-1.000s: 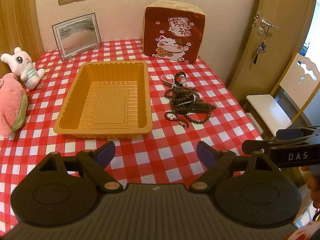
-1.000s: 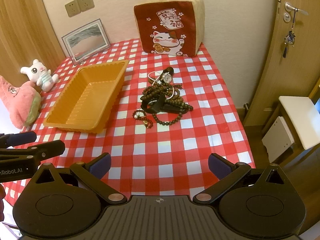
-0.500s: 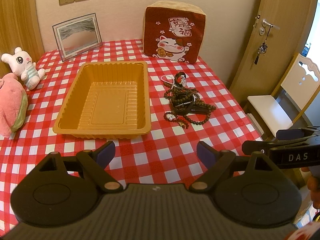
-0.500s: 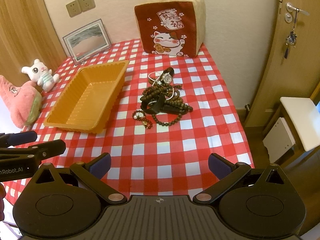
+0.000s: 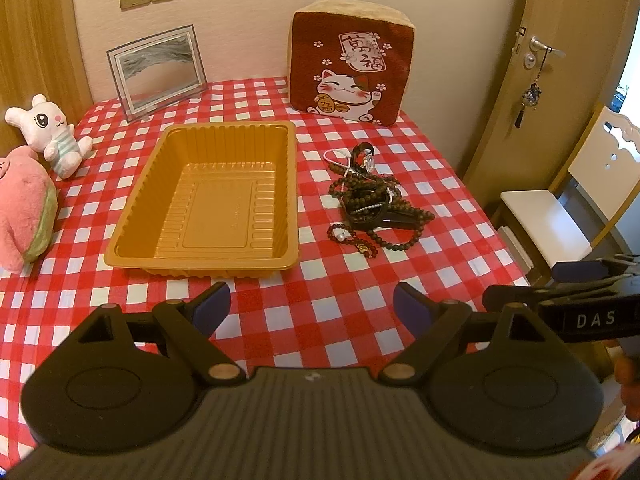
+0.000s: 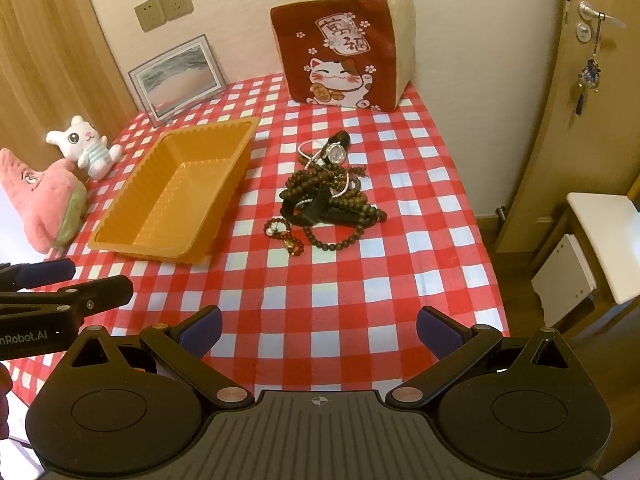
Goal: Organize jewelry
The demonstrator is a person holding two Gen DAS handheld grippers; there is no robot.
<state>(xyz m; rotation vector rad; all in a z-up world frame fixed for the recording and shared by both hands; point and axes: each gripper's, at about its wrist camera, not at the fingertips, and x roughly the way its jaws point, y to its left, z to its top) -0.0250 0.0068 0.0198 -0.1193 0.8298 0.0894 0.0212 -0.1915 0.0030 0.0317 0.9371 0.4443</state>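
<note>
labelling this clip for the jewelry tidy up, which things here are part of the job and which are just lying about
Part of the job:
- jewelry pile on the tablecloth: bead strings, a watch
- orange tray, nothing in it
- left gripper and right gripper, both open

Just lying about:
- cat cushion
- picture frame
- white bunny toy
- pink plush toy

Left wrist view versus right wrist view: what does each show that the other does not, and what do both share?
Only the left wrist view shows the right gripper at its right edge and a chair back. Only the right wrist view shows the left gripper at its left edge and the watch face clearly. Both share the empty orange tray, the jewelry pile beside it, the lucky-cat cushion, the picture frame, and both plush toys.
</note>
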